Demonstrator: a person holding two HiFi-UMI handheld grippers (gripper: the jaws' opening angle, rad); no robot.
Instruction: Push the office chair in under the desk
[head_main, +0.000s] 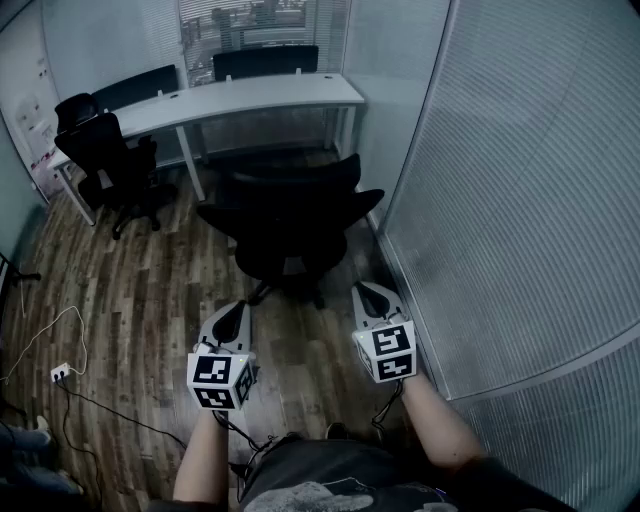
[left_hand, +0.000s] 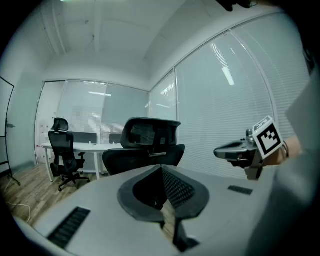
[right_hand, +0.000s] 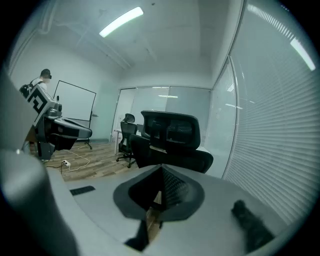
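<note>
Both closed, nothing between the jaws: left gripper (head_main: 238, 310) and right gripper (head_main: 366, 292) aim at the office chair (head_main: 290, 225), probably to shove with closed tips. The chair is just ahead, well short of the desk (head_main: 250, 98). Wood-plank floor (head_main: 150, 290), blinds wall (head_main: 500, 200) at right, 1 spare chair (head_main: 105, 150) at the desk's left end.

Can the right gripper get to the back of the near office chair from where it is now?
Probably yes. The office chair has its backrest toward the right gripper, with only bare floor between them, and the glass partition stands clear to the side. The gripper is shut and empty.
</note>
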